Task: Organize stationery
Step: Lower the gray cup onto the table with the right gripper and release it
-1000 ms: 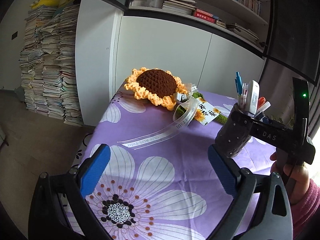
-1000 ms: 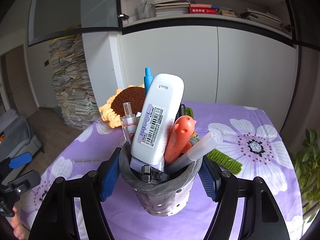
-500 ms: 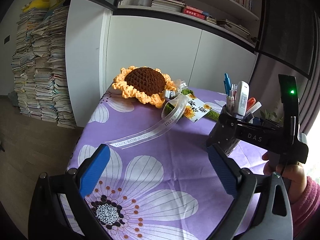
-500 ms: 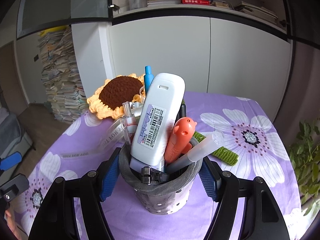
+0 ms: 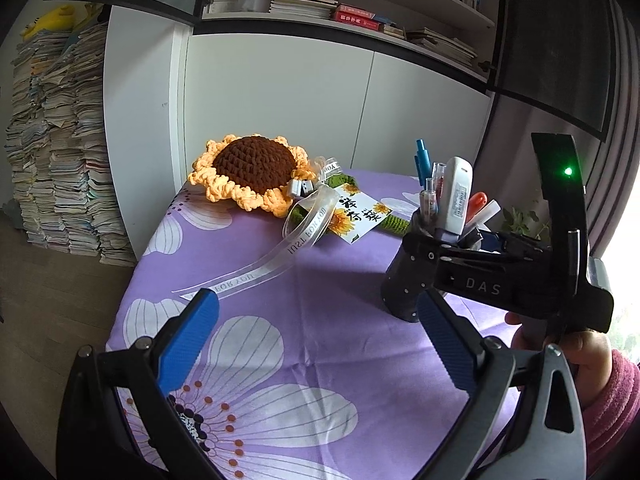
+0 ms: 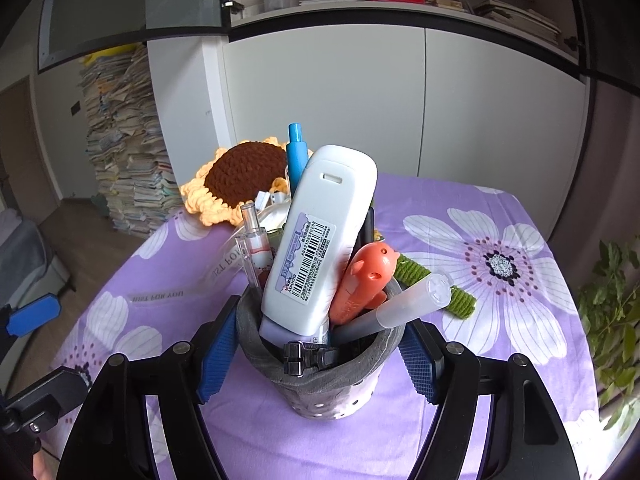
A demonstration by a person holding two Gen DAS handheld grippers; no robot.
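A grey pen holder (image 6: 320,384) full of stationery stands between the blue pads of my right gripper (image 6: 318,356), which is shut on it. It holds a white correction tape (image 6: 320,240), a blue pen (image 6: 297,160), an orange pig-shaped pen (image 6: 366,280) and a clear-capped marker (image 6: 404,304). In the left wrist view the holder (image 5: 402,288) rests on the purple cloth at the right, gripped by the right gripper (image 5: 472,256). My left gripper (image 5: 316,344) is open and empty, low over the cloth to the holder's left.
A crocheted sunflower (image 5: 252,174) with ribbon (image 5: 280,256) and a card (image 5: 358,216) lies at the table's far side. White cabinets (image 5: 280,100) stand behind, paper stacks (image 5: 52,140) at the left, a plant (image 6: 612,312) at the right.
The pen holder, held in my right gripper, has come down and now sits on the cloth. The left gripper has drawn back a little and stays open.
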